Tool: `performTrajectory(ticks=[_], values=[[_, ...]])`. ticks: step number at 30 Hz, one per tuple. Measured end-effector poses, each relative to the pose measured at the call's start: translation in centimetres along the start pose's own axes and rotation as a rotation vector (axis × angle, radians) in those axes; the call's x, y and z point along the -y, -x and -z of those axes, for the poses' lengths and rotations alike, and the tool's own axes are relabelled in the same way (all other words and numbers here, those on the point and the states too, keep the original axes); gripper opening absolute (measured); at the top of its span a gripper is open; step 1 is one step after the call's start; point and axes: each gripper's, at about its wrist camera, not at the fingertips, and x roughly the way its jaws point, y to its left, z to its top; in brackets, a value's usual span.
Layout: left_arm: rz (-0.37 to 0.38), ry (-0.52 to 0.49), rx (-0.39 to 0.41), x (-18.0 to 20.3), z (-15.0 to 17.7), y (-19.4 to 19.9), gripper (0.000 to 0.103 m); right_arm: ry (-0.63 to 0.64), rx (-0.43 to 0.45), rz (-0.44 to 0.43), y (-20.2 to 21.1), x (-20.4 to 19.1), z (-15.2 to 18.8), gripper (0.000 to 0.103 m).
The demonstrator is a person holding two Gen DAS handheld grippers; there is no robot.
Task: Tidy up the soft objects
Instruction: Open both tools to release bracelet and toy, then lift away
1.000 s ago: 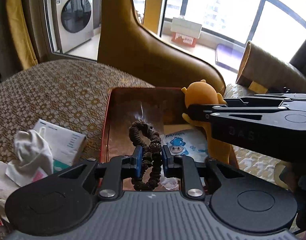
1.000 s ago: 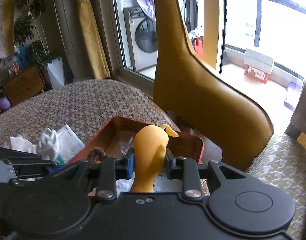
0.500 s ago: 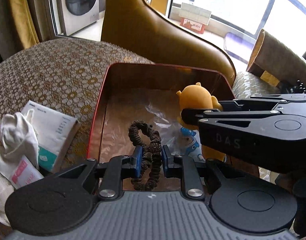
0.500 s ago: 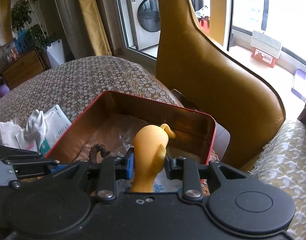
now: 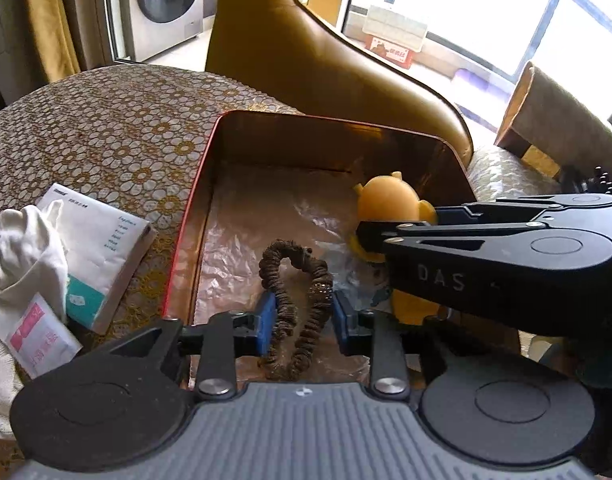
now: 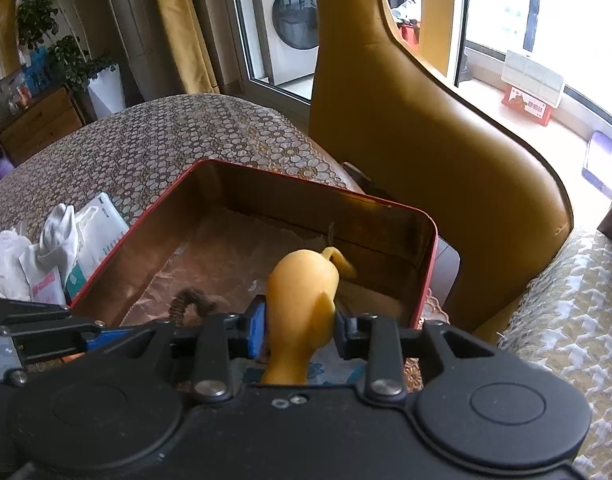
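A patterned tabletop (image 5: 106,128) is seen carrying a red-rimmed tin box (image 5: 194,216) lined with crinkled film. Inside it, an orange soft toy (image 6: 302,312) is framed by the right gripper (image 6: 300,326) — jaws opening, pads still touching its sides. A dark scrunchie (image 5: 294,304) is likewise bracketed by the left gripper (image 5: 300,316), jaws opening, its loop brushing both pads. White packets (image 5: 98,248) and a crumpled cloth (image 5: 26,252) lie left of the box.

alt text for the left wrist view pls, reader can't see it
Left hand-held gripper, jaws opening, has a brown scrunchie between them over a red tin. Right hand-held gripper holds a yellow toy inside the tin.
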Motion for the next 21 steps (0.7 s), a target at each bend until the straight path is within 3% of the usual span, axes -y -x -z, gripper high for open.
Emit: performTrajectory(ticks=[3, 7, 21], values=[[0.031, -0.005, 0.014, 0.1, 0.1, 0.2, 0.043, -0.016, -0.008, -0.001, 0.0, 0.0, -0.2, 0.042], [0.044, -0.035, 0.048, 0.7, 0.4, 1.0, 0.065, -0.012, 0.005, 0.0, 0.7, -0.6, -0.4, 0.047], [0.094, -0.032, 0.17, -1.2, 2.1, 7.9, 0.066, 0.016, 0.08, -0.011, 5.6, -5.1, -0.8, 0.062]])
